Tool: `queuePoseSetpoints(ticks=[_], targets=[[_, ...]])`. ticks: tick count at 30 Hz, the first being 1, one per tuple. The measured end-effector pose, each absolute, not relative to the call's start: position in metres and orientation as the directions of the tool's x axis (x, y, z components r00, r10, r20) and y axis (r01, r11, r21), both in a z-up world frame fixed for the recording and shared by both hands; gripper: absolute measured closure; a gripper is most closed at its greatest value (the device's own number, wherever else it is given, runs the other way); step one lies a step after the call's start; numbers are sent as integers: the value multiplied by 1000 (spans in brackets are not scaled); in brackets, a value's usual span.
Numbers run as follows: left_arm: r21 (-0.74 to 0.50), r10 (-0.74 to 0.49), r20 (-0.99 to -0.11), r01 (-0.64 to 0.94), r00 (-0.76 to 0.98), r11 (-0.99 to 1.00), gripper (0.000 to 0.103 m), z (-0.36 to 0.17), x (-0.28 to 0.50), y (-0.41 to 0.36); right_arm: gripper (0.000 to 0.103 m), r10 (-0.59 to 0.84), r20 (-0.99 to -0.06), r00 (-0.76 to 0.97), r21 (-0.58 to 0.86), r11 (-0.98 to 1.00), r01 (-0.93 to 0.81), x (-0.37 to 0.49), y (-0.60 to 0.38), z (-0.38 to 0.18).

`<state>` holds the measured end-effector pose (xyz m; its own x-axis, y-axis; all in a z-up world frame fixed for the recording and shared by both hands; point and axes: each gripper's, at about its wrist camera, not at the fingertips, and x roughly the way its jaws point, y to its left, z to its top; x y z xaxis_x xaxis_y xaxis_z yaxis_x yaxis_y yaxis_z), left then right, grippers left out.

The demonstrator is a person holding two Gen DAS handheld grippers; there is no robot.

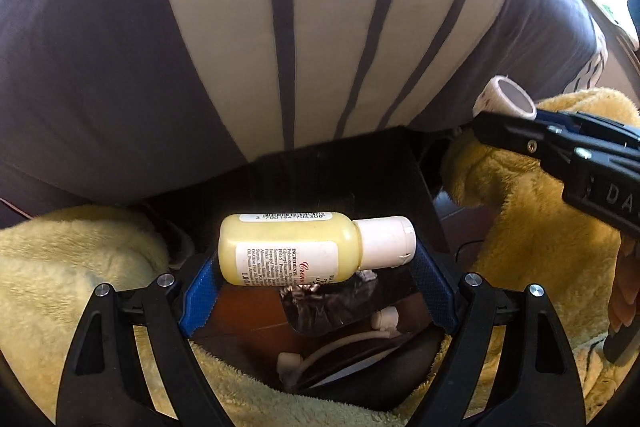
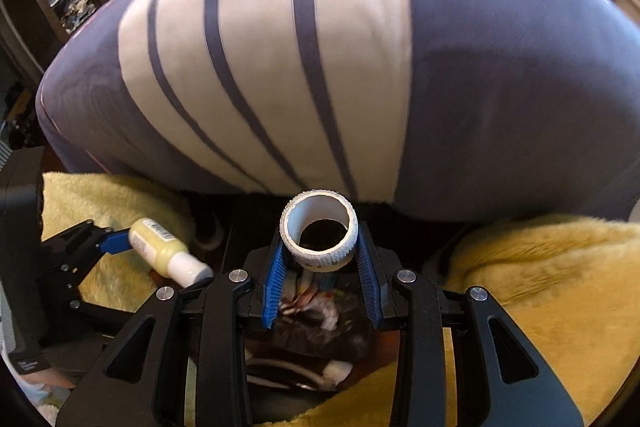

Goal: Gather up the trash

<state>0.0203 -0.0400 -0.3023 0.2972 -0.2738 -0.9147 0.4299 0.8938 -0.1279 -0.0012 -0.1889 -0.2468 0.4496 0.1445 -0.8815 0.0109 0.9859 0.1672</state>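
Altogether: one bottle (image 1: 296, 247), one tape roll (image 2: 319, 241), each jaw-gripped.

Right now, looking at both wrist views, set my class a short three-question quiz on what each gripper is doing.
1. True or false: the left gripper is shut on a small yellow lotion bottle lying crosswise between its pads.
2. What does the right gripper hold?
A. a spoon
B. a white tape roll
C. a sock
3. Fill in: behind both grippers lies a grey and white ____ cushion.

Key: 1 true; 2 B; 3 striped.
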Motion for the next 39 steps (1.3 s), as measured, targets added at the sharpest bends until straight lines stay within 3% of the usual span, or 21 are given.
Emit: queuePoseSetpoints(ticks=[9,17,20,26,33,39], targets=[[-180,-279,-943,424,183,887,23,-334,32,-44,69,216,-925,312,238,971,32,18,-189,-292],[-201,-282,-949,413,144,888,23,-342,38,-45,67,214,-932,291,233,972,33,33,-187,-294],[-202,-278,-950,399,141,894,19,-344,39,-43,49,207,-931,301,230,972,42,34,-187,-289],[-189,-281,-940,393,193,900,8,-329,38,-39,40,192,-921,338,222,973,54,31,-191,-279],[-169,-289,-921,398,262,901,8,-305,33,-36,13,137,-904,404,180,981,69,21,-195,-257],[-158,-311,-883,403,350,901,8,-267,26,-29,4,63,-882,467,117,989,88,11,-201,-231]])
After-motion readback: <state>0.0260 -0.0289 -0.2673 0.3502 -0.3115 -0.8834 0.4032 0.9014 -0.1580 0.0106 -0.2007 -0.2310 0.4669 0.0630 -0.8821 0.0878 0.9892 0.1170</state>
